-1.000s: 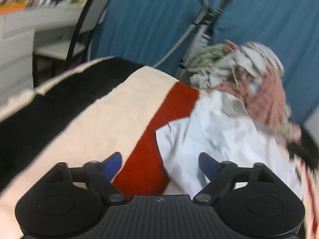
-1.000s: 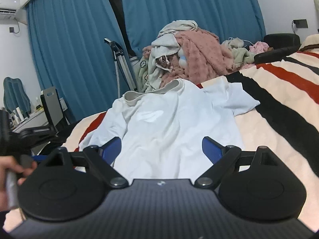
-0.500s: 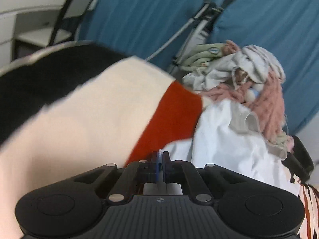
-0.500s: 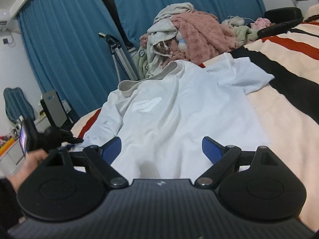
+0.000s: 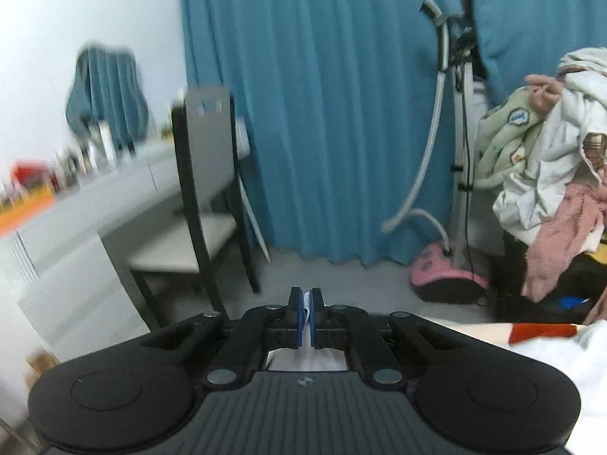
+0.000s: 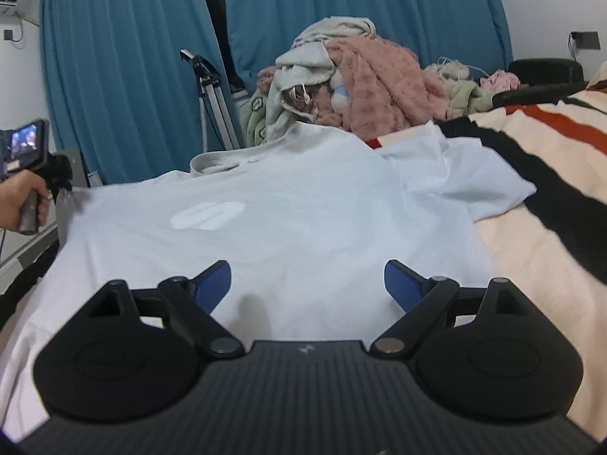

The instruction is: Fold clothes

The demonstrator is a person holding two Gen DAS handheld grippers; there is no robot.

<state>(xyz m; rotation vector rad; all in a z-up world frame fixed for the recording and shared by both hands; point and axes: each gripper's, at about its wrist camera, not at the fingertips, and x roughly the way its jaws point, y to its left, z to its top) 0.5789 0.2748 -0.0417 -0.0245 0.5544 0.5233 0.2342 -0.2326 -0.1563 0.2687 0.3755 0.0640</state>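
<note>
**White shirt spread on a striped bed, one edge pinched**

At the far left of the right wrist view, the left hand (image 6: 19,197) is seen around the handle of the left gripper (image 5: 306,316), whose blue pads (image 5: 301,318) are pressed together on a thin fold of white cloth, the edge of the white shirt (image 6: 288,220). The shirt is laid flat across the striped blanket (image 6: 550,174), collar (image 6: 216,161) toward the curtain (image 6: 114,76) and one sleeve (image 6: 466,185) spread to the right. The right gripper (image 6: 307,284) is held above the lower part of the shirt with its jaws wide apart and nothing between them. Behind the collar, a heap of clothes (image 6: 360,83) is piled at the head of the bed. In the left wrist view a chair (image 5: 205,197) is drawn up to a desk (image 5: 76,220), and a garment steamer (image 5: 447,269) stands before the curtain. No containers are shown.
</note>
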